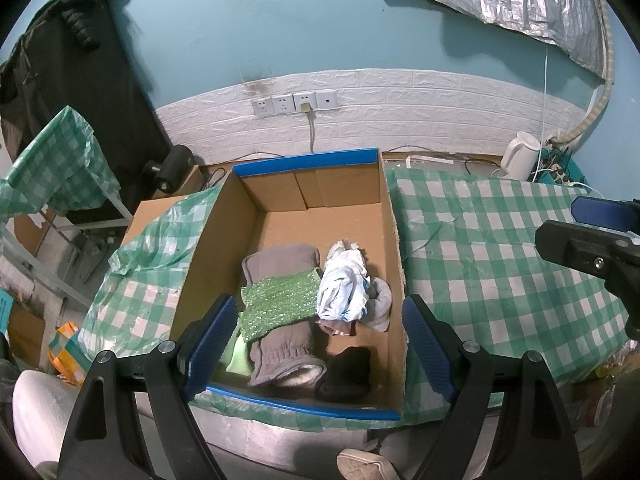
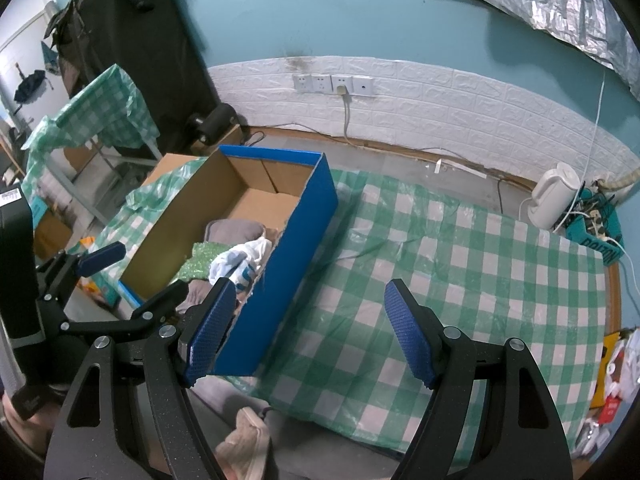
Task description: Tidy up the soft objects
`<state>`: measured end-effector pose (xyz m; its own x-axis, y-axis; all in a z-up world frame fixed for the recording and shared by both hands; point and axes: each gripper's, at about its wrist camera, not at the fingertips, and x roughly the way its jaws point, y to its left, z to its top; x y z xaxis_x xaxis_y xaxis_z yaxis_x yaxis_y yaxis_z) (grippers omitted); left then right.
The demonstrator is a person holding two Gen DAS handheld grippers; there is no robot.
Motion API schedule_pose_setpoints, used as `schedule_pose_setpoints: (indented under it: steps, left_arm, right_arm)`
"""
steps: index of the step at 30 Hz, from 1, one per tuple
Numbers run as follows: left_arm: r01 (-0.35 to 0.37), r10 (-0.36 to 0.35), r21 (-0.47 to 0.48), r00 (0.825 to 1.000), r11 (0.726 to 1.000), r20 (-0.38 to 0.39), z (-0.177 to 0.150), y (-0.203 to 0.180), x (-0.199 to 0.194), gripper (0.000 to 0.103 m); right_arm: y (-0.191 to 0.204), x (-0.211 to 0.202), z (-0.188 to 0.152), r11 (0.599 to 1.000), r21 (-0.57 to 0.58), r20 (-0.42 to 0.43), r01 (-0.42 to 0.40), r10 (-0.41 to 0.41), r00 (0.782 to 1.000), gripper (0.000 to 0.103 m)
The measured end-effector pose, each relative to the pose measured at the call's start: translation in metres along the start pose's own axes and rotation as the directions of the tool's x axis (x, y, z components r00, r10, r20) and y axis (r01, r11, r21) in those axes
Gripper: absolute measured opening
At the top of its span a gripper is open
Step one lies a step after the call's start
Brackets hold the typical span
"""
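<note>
A blue-edged cardboard box (image 1: 280,196) stands on the green checked tablecloth (image 1: 500,248). It holds a grey folded cloth (image 1: 280,258), a green sequined cloth (image 1: 280,298), a white and light-blue bundle (image 1: 344,280), a grey sock (image 1: 382,300) and a black sock (image 1: 346,372). My left gripper (image 1: 320,344) is open and empty above the box's near end. My right gripper (image 2: 310,332) is open and empty over the tablecloth (image 2: 460,264), just right of the box (image 2: 288,272). The right gripper also shows at the right edge of the left wrist view (image 1: 592,236).
A white kettle (image 2: 554,196) and a power strip with cables sit at the far right. A wall with sockets (image 1: 296,102) is behind. Another checked table (image 1: 56,164) and a black speaker (image 1: 172,168) stand at the left. A shoe (image 2: 244,444) is below the table edge.
</note>
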<state>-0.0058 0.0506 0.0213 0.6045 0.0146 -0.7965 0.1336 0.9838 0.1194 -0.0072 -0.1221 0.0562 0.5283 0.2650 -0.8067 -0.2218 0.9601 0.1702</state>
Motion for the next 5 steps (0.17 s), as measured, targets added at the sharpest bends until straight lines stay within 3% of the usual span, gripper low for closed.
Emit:
schedule_pose_setpoints:
  steps: [5]
  left_arm:
    - [0.001,-0.001,-0.003,1.000,1.000,-0.004,-0.0001,0.0001,0.0003,0.085]
  right_arm:
    - [-0.0001,0.0003,0.0004,1.000,0.001,-0.002,0.001,-0.001,1.000,0.077]
